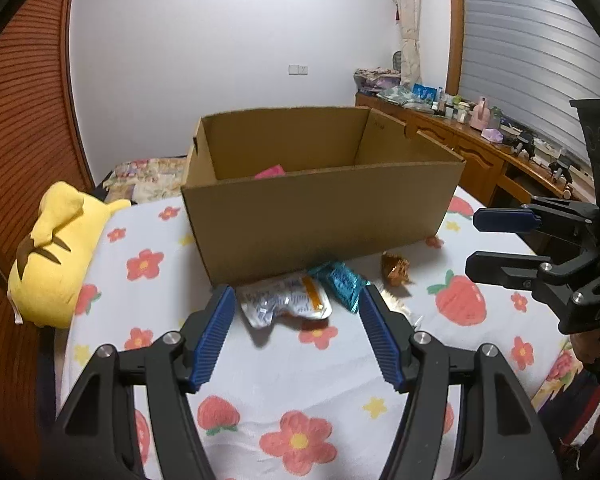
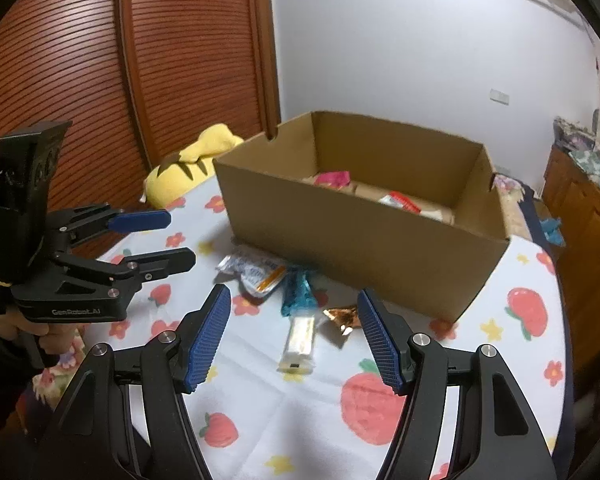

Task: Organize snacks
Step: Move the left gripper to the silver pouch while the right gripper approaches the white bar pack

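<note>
An open cardboard box stands on a bed covered by a flower-and-strawberry sheet. Inside the box lie a pink packet and a red-and-white packet. On the sheet, just beside the box's near wall, lie a white pouch, a teal wrapper and a gold wrapper. The left gripper and right gripper hover over these snacks, jaws apart and holding nothing. A yellow plush toy rests at the bed's left edge.
</note>
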